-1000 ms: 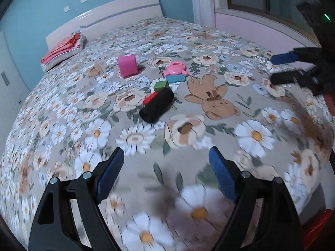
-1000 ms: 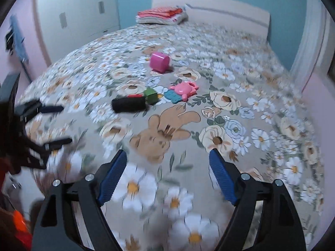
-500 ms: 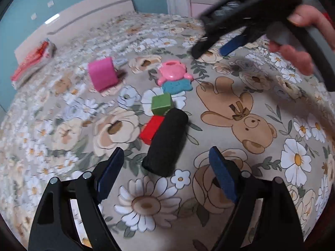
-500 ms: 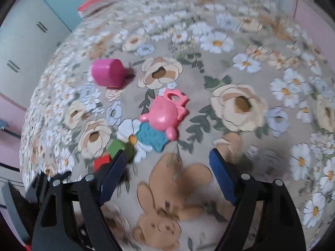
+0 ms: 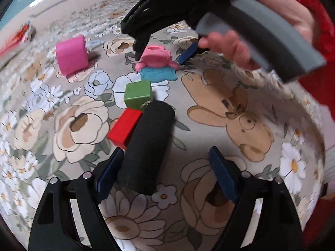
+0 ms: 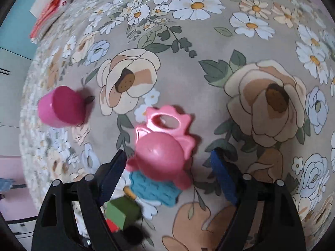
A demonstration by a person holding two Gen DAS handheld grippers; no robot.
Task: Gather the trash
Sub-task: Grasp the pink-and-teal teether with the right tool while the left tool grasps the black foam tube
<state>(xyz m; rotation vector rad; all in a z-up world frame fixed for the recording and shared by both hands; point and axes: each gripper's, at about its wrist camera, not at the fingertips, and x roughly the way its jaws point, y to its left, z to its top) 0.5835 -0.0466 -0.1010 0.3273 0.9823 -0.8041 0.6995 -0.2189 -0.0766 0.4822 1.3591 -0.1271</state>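
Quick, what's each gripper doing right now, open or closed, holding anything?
Left gripper: open, holding nothing, black roll between its fingers.
Right gripper: open, holding nothing, pink toy between its fingers.

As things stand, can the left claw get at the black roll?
Probably yes. The left claw is open with the black roll already partly between its fingers; the red block lies against the roll's left side and might be nudged.

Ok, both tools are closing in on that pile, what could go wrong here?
The left tool straddles the black roll, with the red block against the roll beside one finger; closing may knock it. The right tool brackets the pink toy lying on the blue piece; it may lift only the toy.
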